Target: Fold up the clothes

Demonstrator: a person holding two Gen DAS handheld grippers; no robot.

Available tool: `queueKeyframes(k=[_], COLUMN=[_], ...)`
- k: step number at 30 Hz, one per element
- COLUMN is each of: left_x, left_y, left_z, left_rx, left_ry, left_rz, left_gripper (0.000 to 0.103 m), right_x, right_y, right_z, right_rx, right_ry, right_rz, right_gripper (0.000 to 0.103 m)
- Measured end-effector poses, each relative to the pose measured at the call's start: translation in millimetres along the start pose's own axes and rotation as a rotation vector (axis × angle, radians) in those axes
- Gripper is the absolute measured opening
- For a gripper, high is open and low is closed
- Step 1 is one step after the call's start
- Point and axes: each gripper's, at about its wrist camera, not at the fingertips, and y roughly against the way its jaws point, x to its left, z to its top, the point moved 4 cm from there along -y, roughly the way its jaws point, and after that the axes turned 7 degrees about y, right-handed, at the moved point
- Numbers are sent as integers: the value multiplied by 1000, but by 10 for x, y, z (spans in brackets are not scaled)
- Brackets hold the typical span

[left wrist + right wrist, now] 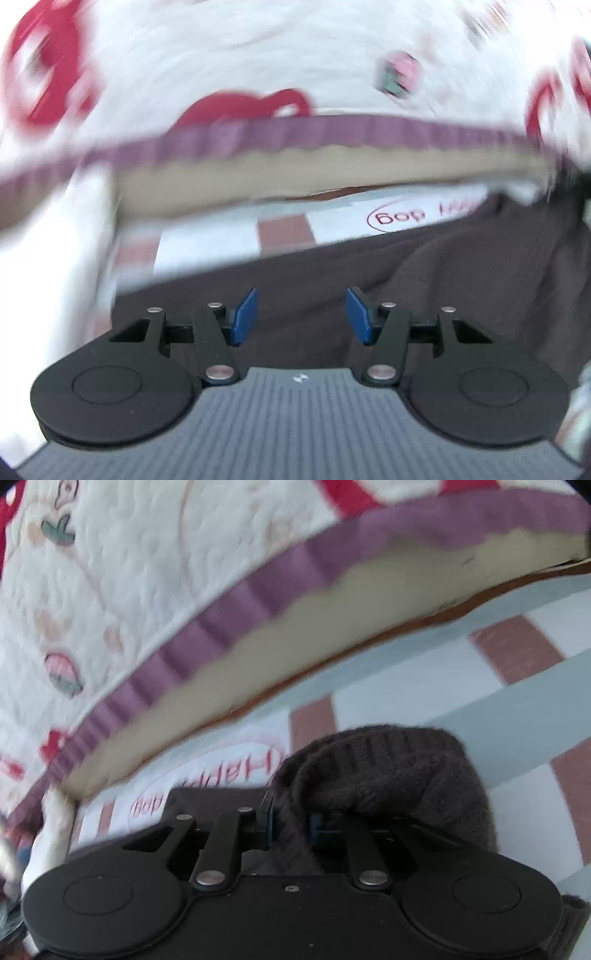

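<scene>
the left gripper (301, 314) stands with its blue pads (245, 315) apart and nothing between them, only the flat dark knit garment (424, 266) under and ahead; beyond it lies bare checked sheet (284, 229), then the quilted pad (258, 48) with purple trim, its raised edge blocking the far side. the right gripper (290, 825) has its gap filled by a bunched fold of that garment, open sheet to its right

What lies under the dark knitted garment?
The dark knitted garment lies on a checked sheet with pink squares and a printed "Happy dog" oval. The right gripper pinches its ribbed edge. What is beneath its middle is covered.
</scene>
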Motion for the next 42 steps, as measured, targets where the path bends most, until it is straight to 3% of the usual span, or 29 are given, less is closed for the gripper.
queueKeyframes(k=[2, 4, 7, 10, 12, 14, 19, 21, 24, 26, 27, 28, 30, 32, 33, 34, 35, 36, 37, 40, 42], left_x=[-171, -322, -396, -228, -22, 219, 692, 854, 1093, 1124, 1064, 985, 799, 641, 609, 592, 574, 541, 493, 299, 339], left_y=[-286, -524, -698, -752, -770, -779, -632, -594, -576, -572, -595, -623, -668, -712, -728, -739, -745, -759, -776, -800, -775], left_z=[131, 230, 279, 239, 201, 172, 83, 74, 74, 51, 31, 8, -25, -47, -36, -22, -5, 12, 18, -19, 36], left_rx=[8, 20, 52, 99, 112, 121, 175, 187, 187, 194, 202, 212, 169, 126, 114, 112, 119, 137, 142, 115, 90], left_ry=[-134, -238, -302, -311, -293, -259, -120, -56, 96, 121, 75, 15, -113, -214, -224, -215, -191, -165, -180, -322, -286], left_rz=[26, 29, 15, 51, 125, 207, 192, 192, 201, 187, 177, 165, 193, 223, 224, 201, 149, 98, 109, 183, 218], left_gripper=[52, 51, 52, 52, 53, 54, 58, 65, 71, 75, 78, 87, 93, 97, 95, 75, 33, 8, 1, 1, 1], right_x=[187, 343, 495, 745, 925, 1066, 1202, 1180, 1060, 984, 978, 995, 1065, 1103, 1118, 1118, 1106, 1089, 1074, 1093, 1120], right_y=[22, 147, 342, 369, 285, 82, -432, -457, -471, -551, -596, -628, -644, -601, -574, -543, -514, -488, -481, -465, -419], right_z=[-23, -27, 87, 206, 271, 283, 241, 253, 303, 300, 283, 247, 177, 152, 144, 150, 163, 176, 203, 229, 247], right_rx=[141, 195, 146, 59, 28, 42, 135, 94, 47, 63, 73, 77, 63, 27, 7, -15, -33, -47, -57, -71, -89], right_ry=[234, 421, 469, 488, 485, 488, 456, 405, 236, 192, 220, 277, 424, 478, 496, 497, 491, 483, 477, 498, 515], right_rz=[-95, -214, -274, -212, -152, -157, -245, -223, -106, -124, -159, -197, -224, -228, -229, -226, -223, -221, -217, -213, -213], right_gripper=[26, 31, 31, 32, 42, 52, 53, 53, 63, 62, 61, 50, 24, 13, 12, 11, 11, 10, 10, 9, 9])
